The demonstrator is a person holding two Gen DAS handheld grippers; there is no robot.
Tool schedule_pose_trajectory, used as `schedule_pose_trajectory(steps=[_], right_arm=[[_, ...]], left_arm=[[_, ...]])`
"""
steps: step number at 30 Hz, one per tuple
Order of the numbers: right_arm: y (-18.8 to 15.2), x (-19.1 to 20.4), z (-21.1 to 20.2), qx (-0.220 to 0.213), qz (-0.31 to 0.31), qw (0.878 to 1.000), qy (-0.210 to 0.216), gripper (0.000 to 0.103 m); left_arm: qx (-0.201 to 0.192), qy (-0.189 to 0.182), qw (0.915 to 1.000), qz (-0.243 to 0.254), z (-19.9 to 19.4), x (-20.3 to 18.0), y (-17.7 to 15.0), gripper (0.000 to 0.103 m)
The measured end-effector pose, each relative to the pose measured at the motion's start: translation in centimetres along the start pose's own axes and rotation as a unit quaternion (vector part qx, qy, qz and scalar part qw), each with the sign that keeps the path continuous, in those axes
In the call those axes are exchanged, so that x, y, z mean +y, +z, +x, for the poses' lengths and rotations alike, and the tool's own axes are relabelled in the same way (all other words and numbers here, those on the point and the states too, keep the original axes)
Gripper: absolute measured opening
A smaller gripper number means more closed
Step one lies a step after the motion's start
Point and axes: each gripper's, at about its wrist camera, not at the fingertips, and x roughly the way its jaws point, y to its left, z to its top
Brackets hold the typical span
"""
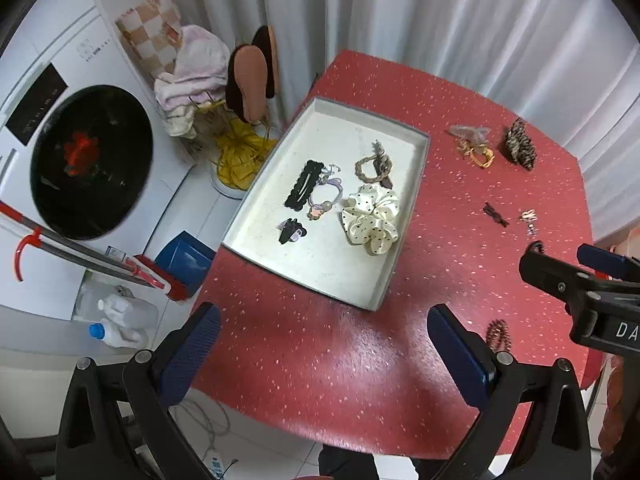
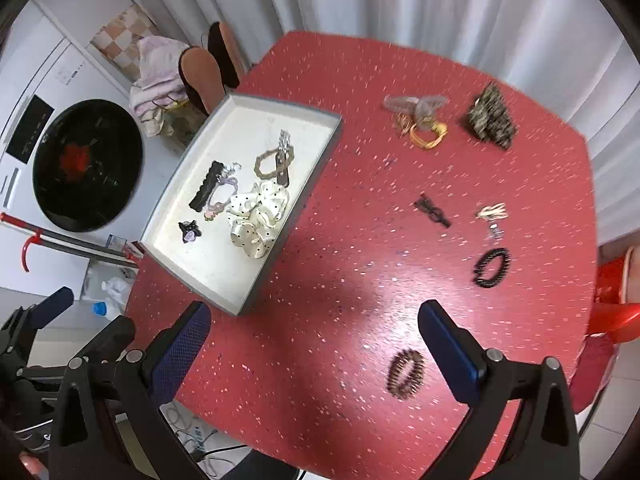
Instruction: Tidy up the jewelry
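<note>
Both tongs are spread wide with nothing in them. The right gripper hangs over the near edge of the red table, and the brown spiral hair tie lies between its fingers, hugging the right one at about 4 o'clock, long axis roughly 1 to 7. So the right hand is clearly nearer; the left gripper sits off beside it. The tray, already holding a few pieces, is up around 11 o'clock.
</note>
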Motion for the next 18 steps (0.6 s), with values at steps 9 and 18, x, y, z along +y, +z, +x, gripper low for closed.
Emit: schedule_pose_trajectory(steps=[9, 18], right_arm=[[-1.4, 2.2, -6.8, -0.065, -0.042, 0.997, -0.013, 0.103], [-1.7, 2.5, -9.7, -0.092, -0.048, 0.995, -0.01, 0.103]], left_arm=[[-0.027, 0.013, 0.9989, -0.037, -5.6, 0.3, -1.5, 0.103], [-0.04, 0.026, 0.9976, -0.049, -7.6, 0.4, -2.0, 0.103]])
